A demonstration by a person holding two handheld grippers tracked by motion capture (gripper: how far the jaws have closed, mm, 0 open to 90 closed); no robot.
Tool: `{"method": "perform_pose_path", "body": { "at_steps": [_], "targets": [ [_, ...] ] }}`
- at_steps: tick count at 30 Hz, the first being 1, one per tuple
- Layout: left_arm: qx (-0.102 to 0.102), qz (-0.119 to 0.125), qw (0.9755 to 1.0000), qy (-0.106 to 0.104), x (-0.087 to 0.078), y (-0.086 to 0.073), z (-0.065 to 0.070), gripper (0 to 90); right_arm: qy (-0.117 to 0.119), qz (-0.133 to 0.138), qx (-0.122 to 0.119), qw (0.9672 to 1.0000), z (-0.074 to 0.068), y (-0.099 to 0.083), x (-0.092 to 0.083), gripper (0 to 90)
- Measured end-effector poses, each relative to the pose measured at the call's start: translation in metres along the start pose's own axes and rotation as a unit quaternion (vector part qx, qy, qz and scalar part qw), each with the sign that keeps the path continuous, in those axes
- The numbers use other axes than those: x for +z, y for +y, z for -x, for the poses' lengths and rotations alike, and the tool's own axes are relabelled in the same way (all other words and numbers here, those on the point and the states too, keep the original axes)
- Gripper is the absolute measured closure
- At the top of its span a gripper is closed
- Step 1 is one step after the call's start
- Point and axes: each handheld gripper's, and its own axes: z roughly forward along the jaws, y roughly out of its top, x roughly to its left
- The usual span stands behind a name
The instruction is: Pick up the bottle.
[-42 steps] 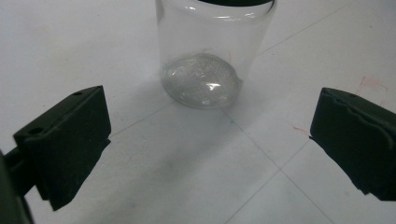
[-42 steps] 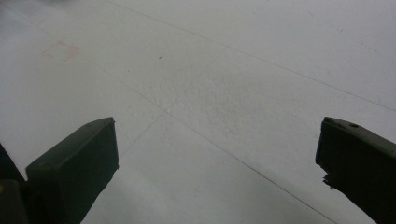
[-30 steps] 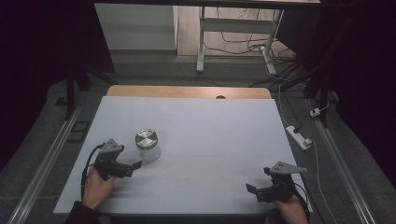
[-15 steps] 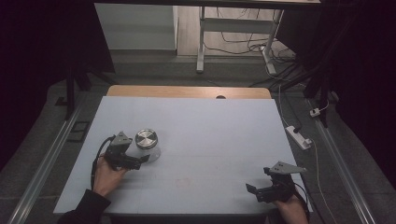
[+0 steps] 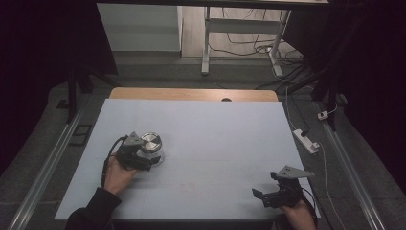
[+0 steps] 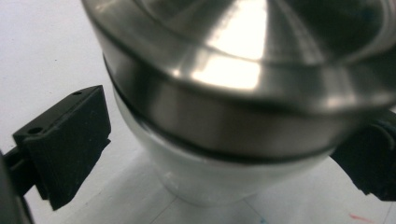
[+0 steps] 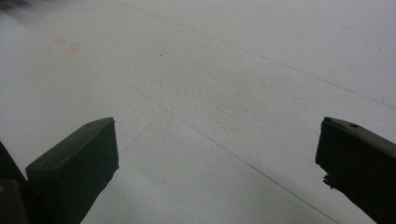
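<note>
Since a second ago the left gripper (image 5: 145,159) has been travelling forward across the table (image 5: 230,139) from a spot short of the jar (image 5: 152,147) right up to it, while the right gripper (image 5: 268,195) is staying where it was; the left gripper is now sitting against the near side of the jar, with the person's left hand (image 5: 117,175) behind it and a dark sleeve (image 5: 91,211) trailing toward the table's near edge; in the left gripper view the jar (image 6: 219,163) is standing upright between the two black jaws, its shiny metal lid (image 6: 243,60) looming above them and its pale body below; the jaws are spread on either side of the jar, a gap showing at the left one, though at the right one the view is too close and blurred to say whether it is touching; the right gripper is resting low over the table near its front right corner, well apart from the jar, held by the person's right hand (image 5: 299,215); in the right gripper view its jaws are standing wide apart over bare white tabletop (image 7: 224,93), with a faint reddish mark (image 7: 60,46) ahead of the left jaw.
</note>
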Motion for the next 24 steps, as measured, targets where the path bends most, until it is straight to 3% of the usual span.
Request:
{"method": "perform_pose_path", "body": {
  "at_steps": [7,10,17,24],
  "targets": [
    [0.006,-0.013,0.9999,0.006,0.002,0.0044,0.0021,0.0,0.0,-0.001,-0.001,1.0,-0.0001,0.0,0.0001,0.0],
    [0.011,-0.016,0.9996,0.018,0.0015,0.0057,0.0038,2.0,0.0,-0.001,-0.002,1.0,-0.0003,0.0,0.0001,0.0],
    [0.027,-0.005,0.9994,0.023,-0.0038,0.0072,0.0081,14.9,0.001,-0.002,-0.002,1.0,-0.0004,0.0,0.0002,0.0],
    [0.025,0.001,0.9995,0.017,-0.0038,0.0056,0.007,15.2,0.001,-0.003,-0.003,1.0,-0.0004,0.0001,0.0004,0.0]
  ]
}}
